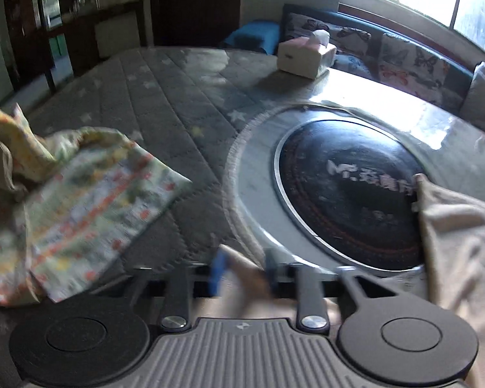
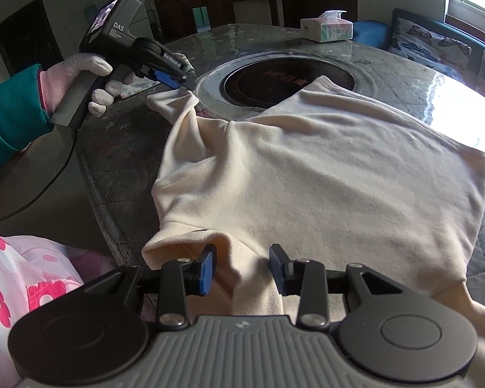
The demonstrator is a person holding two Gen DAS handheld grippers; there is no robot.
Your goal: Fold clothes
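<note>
Fingers of the left gripper (image 2: 177,85), upper left of the right wrist view, pinch a cuff of the cream garment (image 2: 323,174), likely to draw the sleeve flat. Right gripper (image 2: 242,270) fingers clamp a bunched fold at lower centre, anchoring the near edge. Spread across the table (image 2: 119,174), the garment overlaps the round cooktop (image 2: 274,85). Open surface remains at left; a tissue box (image 2: 326,26) sits well apart.
</note>
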